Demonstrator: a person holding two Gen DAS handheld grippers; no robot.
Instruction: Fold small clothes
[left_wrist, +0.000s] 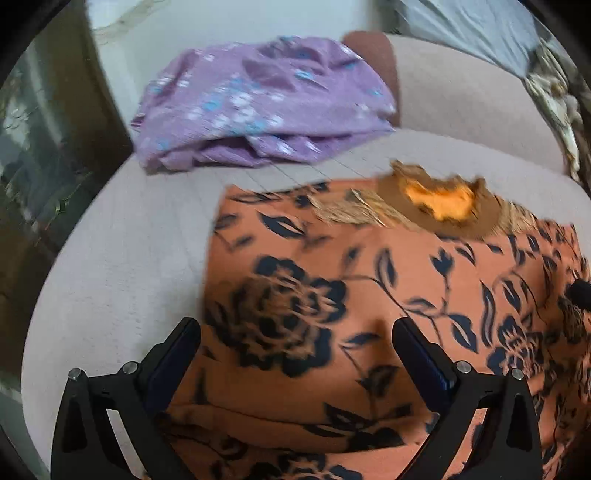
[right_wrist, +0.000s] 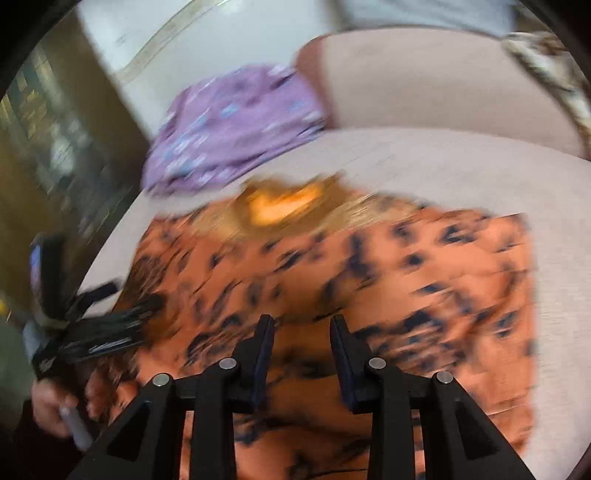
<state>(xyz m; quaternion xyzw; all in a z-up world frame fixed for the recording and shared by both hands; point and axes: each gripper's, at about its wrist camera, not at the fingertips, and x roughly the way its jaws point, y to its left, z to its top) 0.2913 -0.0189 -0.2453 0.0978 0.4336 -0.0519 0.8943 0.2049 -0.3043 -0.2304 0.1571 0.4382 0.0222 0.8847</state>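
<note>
Your left gripper (left_wrist: 295, 332) fills the bottom of the left wrist frame with its two black fingers spread wide apart, one at lower left and one at lower right, and nothing pinched between them. Between and beyond the fingers lies the orange dress (left_wrist: 369, 288), printed with dark blue flowers and leaves, spread fairly flat across the centre and right of that frame on a pale cushion (left_wrist: 118, 266). Whether the fingertips touch the cloth you cannot tell from this angle. At the dress's upper edge, right of centre, sits a brown neckline with a bright orange patch (left_wrist: 439, 201). In the upper middle of the frame a purple cloth (left_wrist: 258, 107) with small blue and white flowers lies crumpled, apart from the dress. In the right wrist frame, which is blurred, your right gripper (right_wrist: 302, 325) shows at bottom centre with its fingers partly apart, a narrow gap between them and no cloth gripped; the dress lies under and beyond them. At the left edge of that frame your left hand (right_wrist: 55, 402) holds the other gripper over the dress's left border.
</note>
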